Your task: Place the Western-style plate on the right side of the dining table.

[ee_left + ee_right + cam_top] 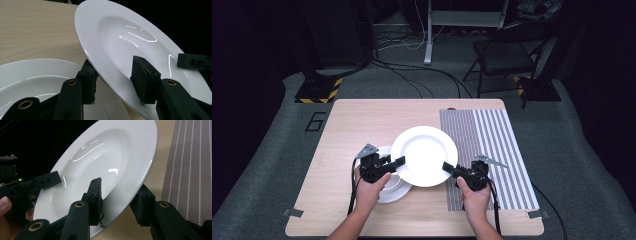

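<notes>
A white deep plate [424, 155] hangs tilted above the table, held by its rim on both sides. My left gripper [401, 160] is shut on its left rim, one jaw above and one below [113, 77]. My right gripper [447, 166] is shut on the opposite rim [120, 200]. The plate [120, 37] rises up and away in the left gripper view, with the right gripper [192, 61] at its far edge. In the right gripper view the plate [100, 165] leans left, and the left gripper [37, 183] clamps its far side.
A second white plate [394, 192] lies on the wooden table [362, 120] under my left hand, also in the left gripper view [37, 75]. A striped placemat [497, 145] covers the table's right part [190, 157]. A chair [507, 50] and cables are on the floor beyond.
</notes>
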Demonstrator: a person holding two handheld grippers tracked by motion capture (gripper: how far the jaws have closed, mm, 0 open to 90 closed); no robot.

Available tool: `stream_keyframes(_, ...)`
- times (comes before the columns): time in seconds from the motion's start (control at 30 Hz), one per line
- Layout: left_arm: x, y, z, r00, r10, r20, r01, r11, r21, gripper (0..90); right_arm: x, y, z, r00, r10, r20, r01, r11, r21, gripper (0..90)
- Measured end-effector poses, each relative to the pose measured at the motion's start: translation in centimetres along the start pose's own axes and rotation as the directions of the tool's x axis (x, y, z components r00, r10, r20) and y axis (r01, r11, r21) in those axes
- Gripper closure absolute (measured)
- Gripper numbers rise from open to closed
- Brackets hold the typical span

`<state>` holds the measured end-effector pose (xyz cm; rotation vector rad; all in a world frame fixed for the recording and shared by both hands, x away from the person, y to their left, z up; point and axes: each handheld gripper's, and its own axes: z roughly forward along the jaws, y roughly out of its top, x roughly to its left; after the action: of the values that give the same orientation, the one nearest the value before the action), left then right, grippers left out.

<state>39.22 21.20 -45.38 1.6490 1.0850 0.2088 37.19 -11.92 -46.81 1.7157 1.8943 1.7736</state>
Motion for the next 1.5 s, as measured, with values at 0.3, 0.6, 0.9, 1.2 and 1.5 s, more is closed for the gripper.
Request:
stream_keyframes(0.3,-0.6,0.4,1.1,0.9997,0.008,0.023,-0.008,1.0000,0.006,56.0,-0.5,0.0,-0.8,0.9995,-0.019,0.024,0.019,0.9997,-0.017,60.3)
stream_keyframes(0.6,-1.3,0.6,2.5,0.9983,0.019,0.055,-0.020,0.9998,0.009,55.8,-1.0,-0.1,-2.1,0.9983,-0.026,0.052,0.029,0.9985,-0.046,59.2)
stream_keyframes(0.9,-2.0,0.6,3.8,0.9954,0.027,0.092,-0.028,0.9995,0.017,55.9,-1.3,-0.4,-3.3,0.9970,-0.010,0.077,0.015,0.9975,-0.069,59.3)
stream_keyframes(1.2,-2.8,0.8,4.9,0.9922,0.036,0.119,-0.040,0.9988,0.029,55.8,-1.7,-0.5,-4.5,0.9941,0.009,0.108,0.001,0.9963,-0.085,59.4)
stream_keyframes(1.5,-3.9,1.0,6.3,0.9874,0.047,0.151,-0.054,0.9977,0.040,55.8,-2.3,-0.5,-6.0,0.9909,0.014,0.134,0.002,0.9931,-0.118,60.0)
